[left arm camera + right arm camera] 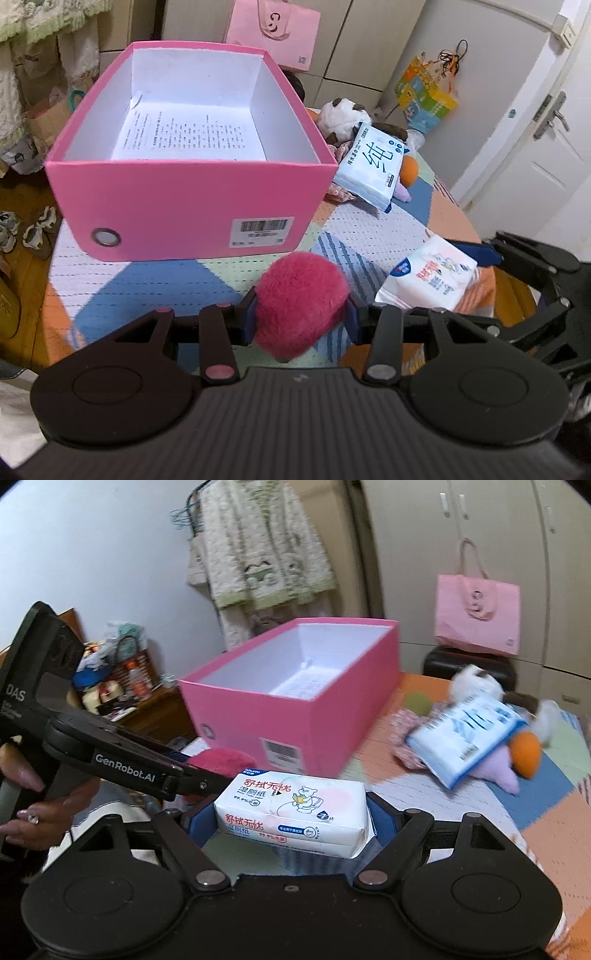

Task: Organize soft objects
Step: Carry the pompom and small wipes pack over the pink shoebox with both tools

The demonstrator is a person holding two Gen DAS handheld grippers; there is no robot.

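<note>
Nearby, fuzzy round pink pompom point(301, 301), glossy rectangular wipes pack point(293, 812), pink cardboard box point(192, 206)

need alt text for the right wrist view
The right hand-held gripper holds a white wet-wipe pack with red lettering above a patchwork tablecloth. Behind it stands an open pink cardboard box; the left hand-held gripper grips a fuzzy magenta ball.

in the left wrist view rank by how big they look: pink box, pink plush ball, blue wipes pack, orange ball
1. pink box, by far the largest.
2. pink plush ball and blue wipes pack look about alike; the plush ball sits in the left gripper, near the camera, so I won't rank them.
3. orange ball, smallest, though partly hidden.
</note>
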